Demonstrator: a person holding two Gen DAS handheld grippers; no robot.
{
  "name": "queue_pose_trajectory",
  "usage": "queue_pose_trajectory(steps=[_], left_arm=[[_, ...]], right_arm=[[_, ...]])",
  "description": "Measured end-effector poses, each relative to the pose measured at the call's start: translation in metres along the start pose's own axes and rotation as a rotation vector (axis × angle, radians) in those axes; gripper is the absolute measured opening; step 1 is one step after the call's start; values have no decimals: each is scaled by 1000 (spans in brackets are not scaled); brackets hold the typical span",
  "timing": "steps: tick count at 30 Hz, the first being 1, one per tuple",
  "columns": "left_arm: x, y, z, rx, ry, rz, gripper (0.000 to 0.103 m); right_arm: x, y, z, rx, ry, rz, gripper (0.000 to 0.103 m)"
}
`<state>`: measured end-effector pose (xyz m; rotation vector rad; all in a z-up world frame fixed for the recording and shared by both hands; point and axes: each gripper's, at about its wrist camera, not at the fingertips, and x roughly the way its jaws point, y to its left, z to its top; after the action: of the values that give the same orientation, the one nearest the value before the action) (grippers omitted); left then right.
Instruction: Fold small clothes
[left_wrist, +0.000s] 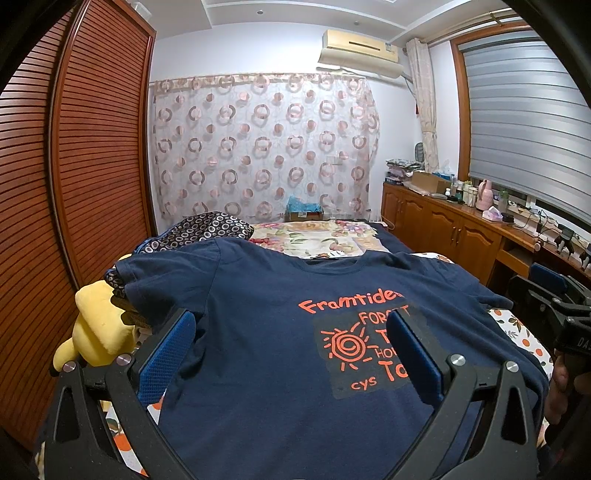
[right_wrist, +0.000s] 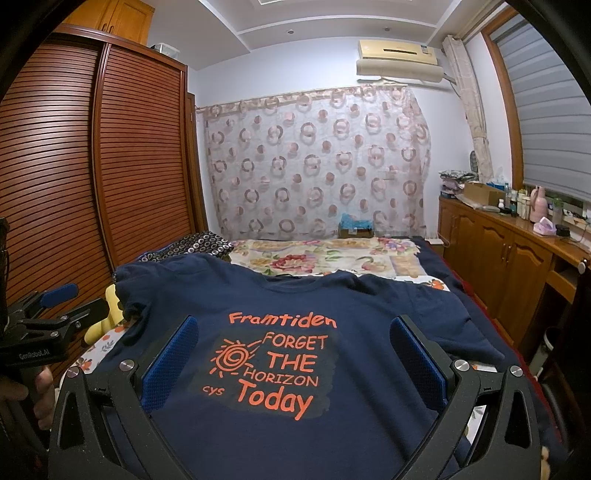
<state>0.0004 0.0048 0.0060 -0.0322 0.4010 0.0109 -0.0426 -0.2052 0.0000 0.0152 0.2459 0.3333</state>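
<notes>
A navy T-shirt (right_wrist: 280, 435) is lying flat, print up, along the near edge of the bed (right_wrist: 325, 254), while the left gripper (left_wrist: 291, 354) and right gripper (right_wrist: 295, 358) are hovering wide open, empty, likely needing to pinch sleeves first.

I'm looking into a home bedroom: a bed (right_wrist: 332, 258) with floral bedding, a louvred wooden wardrobe (right_wrist: 92, 155), a wall air conditioner (right_wrist: 399, 61), a circle-patterned curtain (right_wrist: 314, 158), and toiletries on low wooden cabinets (right_wrist: 498, 243) under the window blind (left_wrist: 524, 110).
</notes>
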Motion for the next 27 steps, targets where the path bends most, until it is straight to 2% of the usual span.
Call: queue_pose_trajectory(steps=[27], left_arm=[[-3,1,3,6,-2,2,103]], right_arm=[[1,0,0,2,1,2,103]])
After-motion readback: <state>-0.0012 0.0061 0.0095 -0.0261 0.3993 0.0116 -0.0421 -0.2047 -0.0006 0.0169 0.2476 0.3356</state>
